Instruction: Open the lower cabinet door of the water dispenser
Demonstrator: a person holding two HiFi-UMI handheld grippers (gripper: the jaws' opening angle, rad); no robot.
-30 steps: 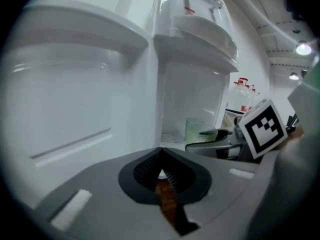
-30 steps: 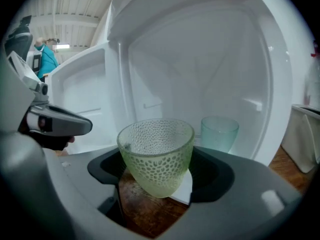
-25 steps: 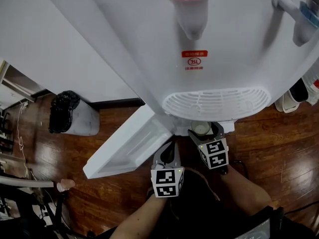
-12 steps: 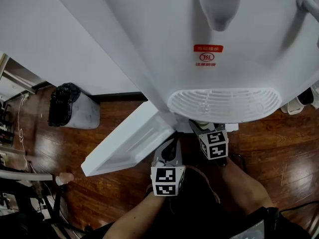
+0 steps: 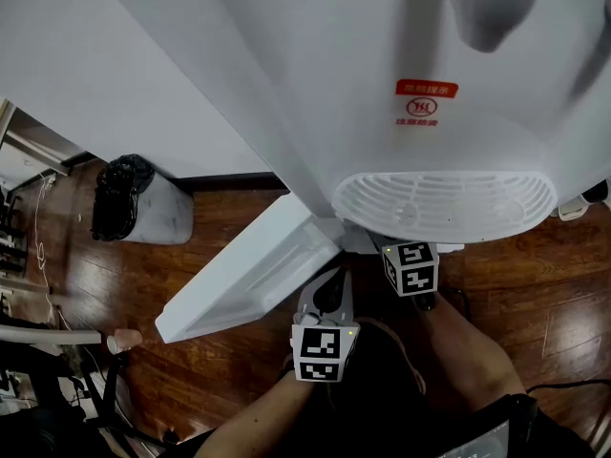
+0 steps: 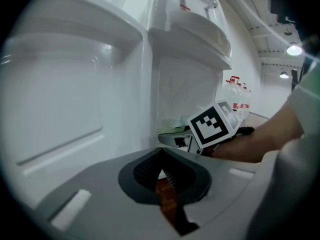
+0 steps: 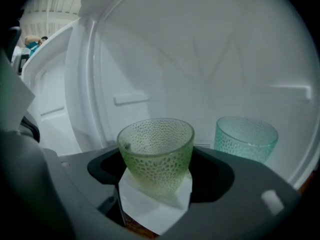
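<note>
Cabinet door [image 5: 243, 277] open, diagonal toward lower-left

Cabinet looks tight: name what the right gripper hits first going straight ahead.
With the green cup in it, the right gripper would likely meet the cabinet's white back wall first; the blue-green cup stands right of that line. Depth is unclear.

Hemmed at nine o'clock by open door [image 5: 250, 277], at three by teal cup [image 7: 246, 138]; free beyond green cup [image 7: 156, 151].
</note>
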